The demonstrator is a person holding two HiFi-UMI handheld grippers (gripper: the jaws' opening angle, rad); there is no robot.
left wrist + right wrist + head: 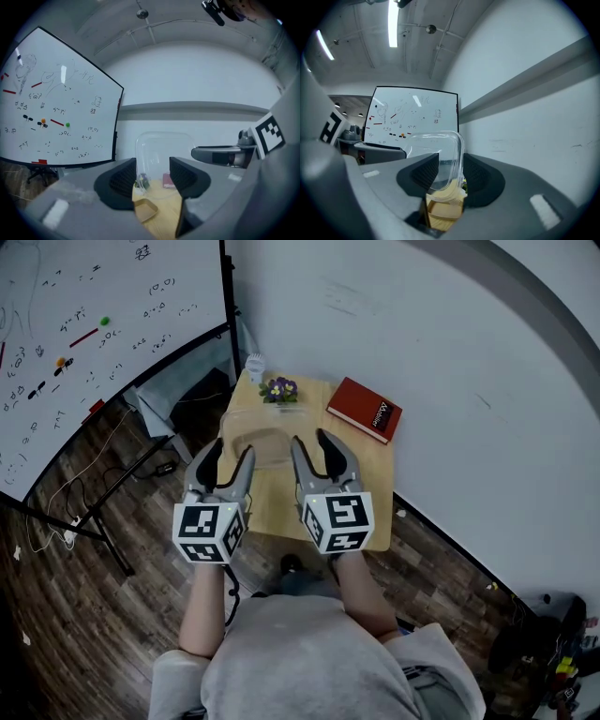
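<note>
Jaws wide apart on both, nothing clamped: your left gripper (232,450) and right gripper (310,438) flank the clear rectangular plastic container (265,442), not yet gripped.

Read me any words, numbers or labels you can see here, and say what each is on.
Nothing reads clearly.
Whiteboard: handwritten marks, too small to read.
Red book: gold cover lettering, too blurred to read.
Left gripper and right gripper cubes: square patterns, no words.
</note>
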